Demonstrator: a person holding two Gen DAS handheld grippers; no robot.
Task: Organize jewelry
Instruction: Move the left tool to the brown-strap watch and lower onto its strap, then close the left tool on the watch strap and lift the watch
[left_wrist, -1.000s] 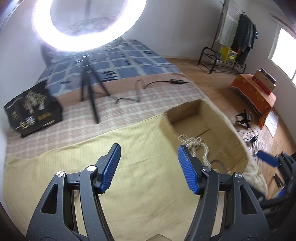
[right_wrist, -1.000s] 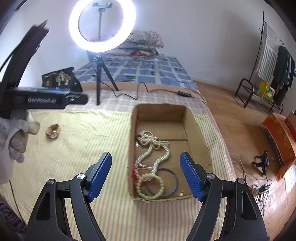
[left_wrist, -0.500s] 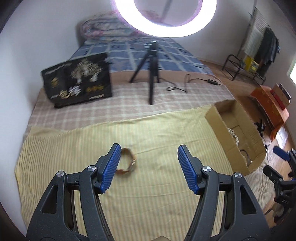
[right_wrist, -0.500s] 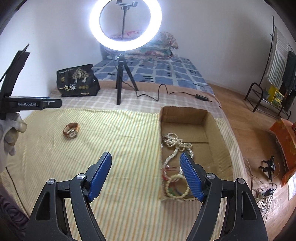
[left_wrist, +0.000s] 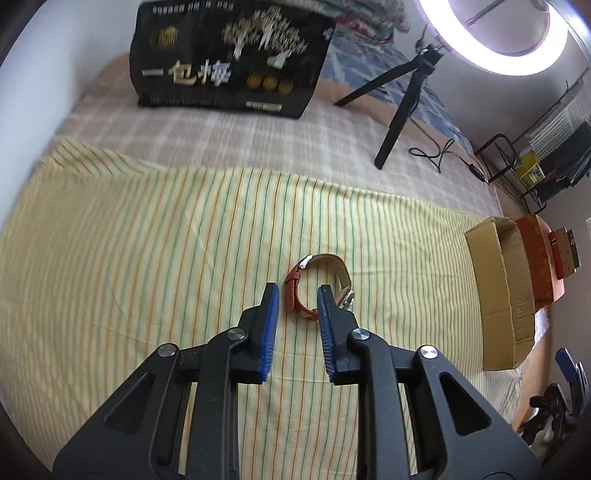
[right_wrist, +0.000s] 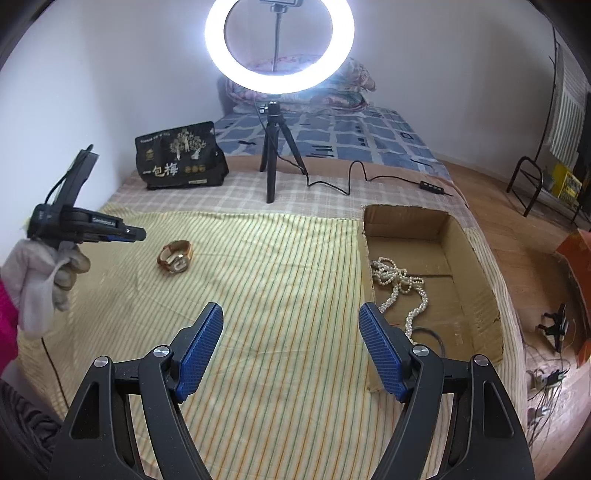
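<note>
A brown leather-strap watch (left_wrist: 317, 284) lies on the yellow striped cloth (left_wrist: 147, 240). My left gripper (left_wrist: 295, 295) hovers just short of it, jaws narrowed but apart, holding nothing; the near end of the strap shows between the fingertips. In the right wrist view the watch (right_wrist: 176, 256) lies just beyond the left gripper (right_wrist: 138, 232). My right gripper (right_wrist: 290, 317) is open and empty above the cloth, left of the cardboard box (right_wrist: 476, 291). The box holds a pearl necklace (right_wrist: 400, 284) and a dark bangle.
A ring light on a black tripod (right_wrist: 275, 158) stands behind the cloth, its cable (right_wrist: 354, 173) trailing right. A black printed bag (right_wrist: 181, 157) leans at the back left. The box (left_wrist: 502, 295) sits at the bed's right edge; the floor is beyond.
My left gripper has swung left from the box to the watch and dropped close to it, and its jaws have narrowed. The right gripper has pulled back left, still open.
</note>
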